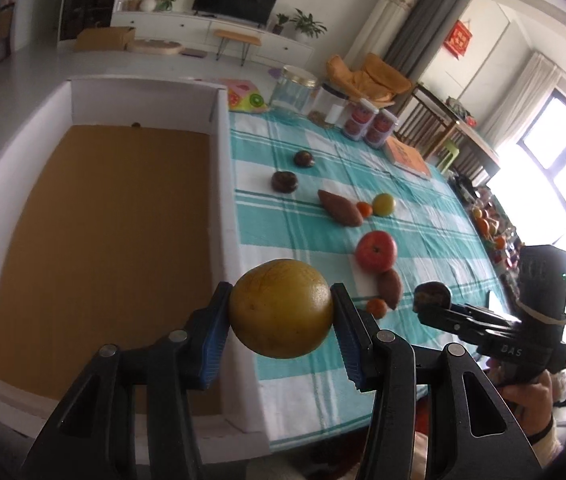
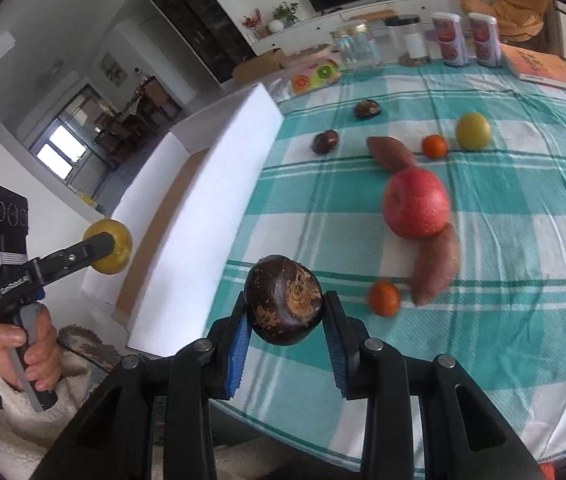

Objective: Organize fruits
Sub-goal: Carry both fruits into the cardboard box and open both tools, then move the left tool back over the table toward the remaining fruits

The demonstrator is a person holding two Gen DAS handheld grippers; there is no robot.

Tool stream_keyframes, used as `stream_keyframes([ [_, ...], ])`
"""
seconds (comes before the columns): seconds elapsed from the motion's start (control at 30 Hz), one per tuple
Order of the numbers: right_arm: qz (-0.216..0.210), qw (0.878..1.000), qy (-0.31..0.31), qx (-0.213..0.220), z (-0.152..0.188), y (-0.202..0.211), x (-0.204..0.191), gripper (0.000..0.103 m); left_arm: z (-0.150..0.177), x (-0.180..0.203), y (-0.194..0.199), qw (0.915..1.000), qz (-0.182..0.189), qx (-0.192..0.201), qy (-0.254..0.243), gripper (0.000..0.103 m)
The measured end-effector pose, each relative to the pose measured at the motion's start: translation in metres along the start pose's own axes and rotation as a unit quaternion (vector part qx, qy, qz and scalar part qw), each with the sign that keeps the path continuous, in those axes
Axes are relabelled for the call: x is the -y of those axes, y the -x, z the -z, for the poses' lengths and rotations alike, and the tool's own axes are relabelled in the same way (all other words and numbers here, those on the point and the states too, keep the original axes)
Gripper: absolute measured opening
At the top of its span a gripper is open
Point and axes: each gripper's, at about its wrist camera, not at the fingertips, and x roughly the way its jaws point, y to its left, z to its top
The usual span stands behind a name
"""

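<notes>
While left gripper (image 1: 281,309) clamps yellow fruit (image 1: 281,309), right gripper (image 2: 285,306) pinches dark fruit (image 2: 283,304).

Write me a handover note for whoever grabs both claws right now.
Left claw: shut on the yellow fruit, held by the box edge.
Right claw: shut on a dark fruit, over the cloth.
Done: nothing in the box yet, bar a small dark speck at the back.
Left: drop both, then clear the apple, two oranges, green fruit, two dark fruits and two sweet potatoes.
</notes>
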Motion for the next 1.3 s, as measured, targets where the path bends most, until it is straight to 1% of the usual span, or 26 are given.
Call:
stream_keyframes([
  [0.1,-0.049,0.998,0.042,-0.021,-0.021,-0.040,-0.056,0.035,0.000,-0.046,0.008,0.9976,-0.058,0.011,0.035,0.051],
  [0.23,-0.090,0.990,0.096,-0.050,-0.034,-0.095,-0.124,0.035,0.009,-0.097,0.007,0.9887,-0.132,0.006,0.071,0.051],
  [0.3,-0.101,0.986,0.113,-0.067,-0.034,-0.122,-0.149,0.035,0.015,-0.115,0.002,0.9845,-0.153,-0.002,0.086,0.051],
  [0.37,-0.101,0.984,0.126,-0.078,-0.033,-0.147,-0.165,0.035,0.020,-0.129,-0.004,0.9817,-0.162,-0.011,0.100,0.051],
  [0.47,-0.088,0.982,0.135,-0.095,-0.033,-0.176,-0.177,0.035,0.027,-0.140,-0.012,0.9778,-0.173,-0.021,0.116,0.051],
  [0.53,-0.080,0.983,0.132,-0.098,-0.034,-0.187,-0.176,0.036,0.031,-0.147,-0.014,0.9747,-0.183,-0.027,0.126,0.051],
  [0.57,-0.079,0.984,0.126,-0.097,-0.035,-0.188,-0.174,0.037,0.032,-0.148,-0.013,0.9730,-0.190,-0.025,0.129,0.054],
  [0.6,-0.081,0.985,0.118,-0.092,-0.036,-0.186,-0.169,0.043,0.032,-0.147,-0.013,0.9721,-0.194,-0.020,0.130,0.062],
  [0.63,-0.082,0.987,0.111,-0.084,-0.037,-0.182,-0.163,0.051,0.031,-0.145,-0.012,0.9715,-0.198,-0.016,0.130,0.074],
  [0.67,-0.075,0.989,0.107,-0.075,-0.038,-0.176,-0.158,0.055,0.029,-0.142,-0.010,0.9713,-0.200,-0.009,0.129,0.080],
  [0.7,-0.066,0.990,0.104,-0.065,-0.038,-0.168,-0.151,0.061,0.027,-0.137,-0.009,0.9712,-0.201,-0.002,0.127,0.088],
  [0.77,-0.048,0.993,0.098,-0.045,-0.037,-0.149,-0.134,0.067,0.023,-0.123,-0.009,0.9748,-0.191,0.014,0.115,0.089],
  [0.8,-0.034,0.994,0.096,-0.033,-0.035,-0.136,-0.123,0.072,0.020,-0.115,-0.011,0.9777,-0.180,0.019,0.106,0.089],
  [0.83,-0.014,0.995,0.094,-0.021,-0.033,-0.123,-0.111,0.083,0.018,-0.106,-0.011,0.9811,-0.166,0.023,0.097,0.089],
  [0.9,0.035,0.996,0.086,0.005,-0.027,-0.091,-0.083,0.093,0.014,-0.077,-0.019,0.9885,-0.130,0.027,0.072,0.090],
  [0.97,0.094,0.993,0.067,0.021,-0.018,-0.059,-0.050,0.094,0.013,-0.040,-0.029,0.9947,-0.092,0.023,0.038,0.091],
  [1.0,0.128,0.990,0.055,0.025,-0.013,-0.038,-0.029,0.094,0.014,-0.019,-0.035,0.9970,-0.072,0.020,0.019,0.091],
  [1.03,0.171,0.984,0.042,0.028,-0.008,-0.021,-0.010,0.097,0.015,0.002,-0.042,0.9986,-0.051,0.015,-0.001,0.092],
  [1.07,0.222,0.974,0.031,0.029,-0.002,-0.004,0.008,0.099,0.019,0.023,-0.049,0.9993,-0.030,0.007,-0.021,0.093],
  [1.1,0.277,0.960,0.023,0.029,0.001,0.013,0.027,0.101,0.023,0.044,-0.059,0.9991,-0.010,-0.002,-0.040,0.094],
  [1.13,0.331,0.943,0.017,0.031,0.008,0.025,0.044,0.101,0.029,0.062,-0.066,0.9983,0.008,-0.009,-0.057,0.094],
  [1.17,0.384,0.923,0.011,0.033,0.015,0.036,0.060,0.101,0.035,0.080,-0.076,0.9970,0.021,-0.020,-0.072,0.094],
  [1.2,0.426,0.904,0.002,0.034,0.021,0.044,0.079,0.101,0.041,0.097,-0.088,0.9955,0.032,-0.030,-0.084,0.094],
  [1.23,0.451,0.892,-0.012,0.033,0.027,0.052,0.100,0.101,0.049,0.109,-0.099,0.9940,0.041,-0.037,-0.094,0.094],
  [1.27,0.457,0.888,-0.031,0.033,0.033,0.056,0.118,0.101,0.057,0.120,-0.107,0.9927,0.044,-0.043,-0.104,0.094],
  [1.3,0.451,0.891,-0.050,0.036,0.038,0.060,0.135,0.101,0.062,0.128,-0.119,0.9915,0.040,-0.049,-0.113,0.094],
])
